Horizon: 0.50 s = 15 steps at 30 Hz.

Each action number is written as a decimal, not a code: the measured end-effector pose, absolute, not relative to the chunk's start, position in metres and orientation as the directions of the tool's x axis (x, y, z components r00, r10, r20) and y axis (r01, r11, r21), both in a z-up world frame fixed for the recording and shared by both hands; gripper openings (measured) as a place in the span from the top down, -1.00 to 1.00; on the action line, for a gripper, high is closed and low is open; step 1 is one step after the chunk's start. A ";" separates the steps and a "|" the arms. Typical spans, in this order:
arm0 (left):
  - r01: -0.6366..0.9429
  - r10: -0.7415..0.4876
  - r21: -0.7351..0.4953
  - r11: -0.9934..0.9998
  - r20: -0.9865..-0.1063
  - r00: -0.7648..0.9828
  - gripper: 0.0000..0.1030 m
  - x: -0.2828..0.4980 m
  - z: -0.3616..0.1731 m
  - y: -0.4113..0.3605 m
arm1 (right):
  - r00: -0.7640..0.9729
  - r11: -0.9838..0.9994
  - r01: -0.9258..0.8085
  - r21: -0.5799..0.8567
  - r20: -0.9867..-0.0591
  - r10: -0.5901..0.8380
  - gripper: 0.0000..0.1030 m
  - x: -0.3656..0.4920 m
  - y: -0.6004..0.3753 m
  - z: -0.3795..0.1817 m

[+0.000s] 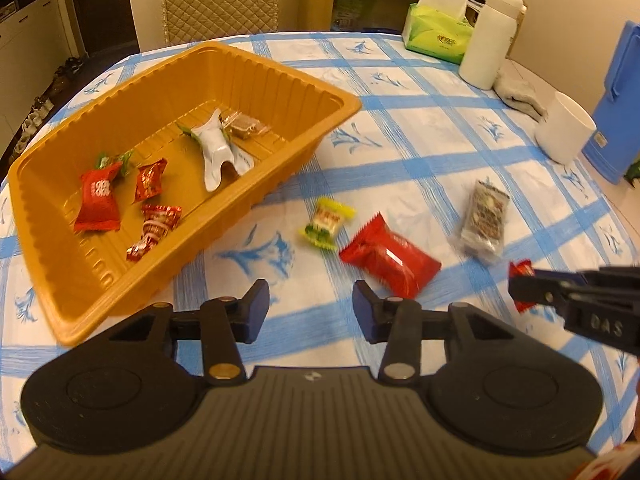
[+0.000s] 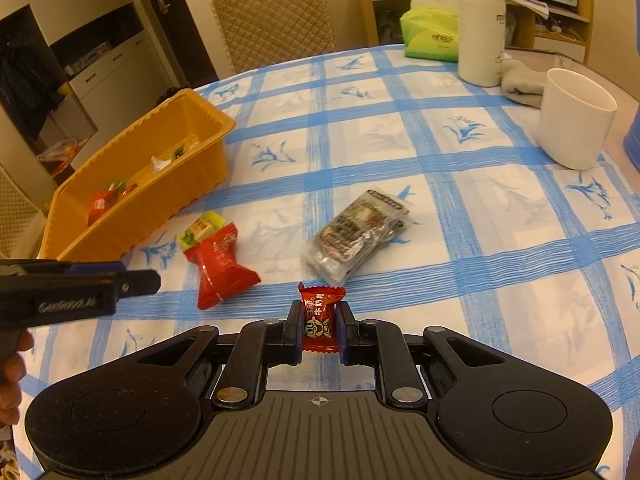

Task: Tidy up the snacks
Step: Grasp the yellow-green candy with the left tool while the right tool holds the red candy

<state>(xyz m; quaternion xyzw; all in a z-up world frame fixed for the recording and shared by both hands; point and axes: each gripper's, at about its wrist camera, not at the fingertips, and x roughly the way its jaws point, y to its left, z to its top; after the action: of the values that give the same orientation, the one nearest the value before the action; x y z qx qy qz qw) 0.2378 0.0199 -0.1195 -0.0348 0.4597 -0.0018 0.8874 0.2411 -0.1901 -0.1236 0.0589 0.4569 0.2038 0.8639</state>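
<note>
**Right tongs pinch a red candy; left tongs empty**

The right gripper (image 2: 319, 330) is pressed onto a small red candy (image 2: 322, 318), one pad on each side of the wrapper, held clear above the blue-checked tablecloth (image 2: 460, 208). The left gripper (image 1: 311, 308) stands partly spread with nothing between its pads, above the cloth.

In the right wrist view, three snacks lie loose on the cloth. A large red packet (image 2: 220, 270) sits at 10 o'clock from the held candy. A yellow-green candy (image 2: 202, 230) touches that packet's far end. A clear packet with dark print (image 2: 360, 234) lies at 1 o'clock.

The orange tray (image 2: 152, 200) stands further out at 10 o'clock and holds several wrapped sweets. A white cup (image 2: 576, 120), a white flask (image 2: 482, 24) and a green tissue pack (image 2: 432, 36) stand at the table's far right.
</note>
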 end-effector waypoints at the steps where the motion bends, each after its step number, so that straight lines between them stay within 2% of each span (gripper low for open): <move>1: -0.033 -0.035 -0.067 0.997 -0.813 0.581 0.19 0.241 -0.120 0.019 | 0.501 0.910 -0.295 0.290 -0.764 0.406 0.68 0.242 -0.192 -0.123; 15: -0.012 0.044 0.045 0.999 -0.801 0.597 0.25 0.279 -0.140 0.005 | 0.506 0.916 -0.258 0.307 -0.764 0.399 0.68 0.253 -0.207 -0.127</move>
<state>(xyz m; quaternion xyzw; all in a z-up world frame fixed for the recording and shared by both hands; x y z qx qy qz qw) 0.2795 0.0051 -0.1402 0.0176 0.4489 0.0156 0.8933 0.2526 -0.2073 -0.1270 0.0770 0.4591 0.1899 0.8645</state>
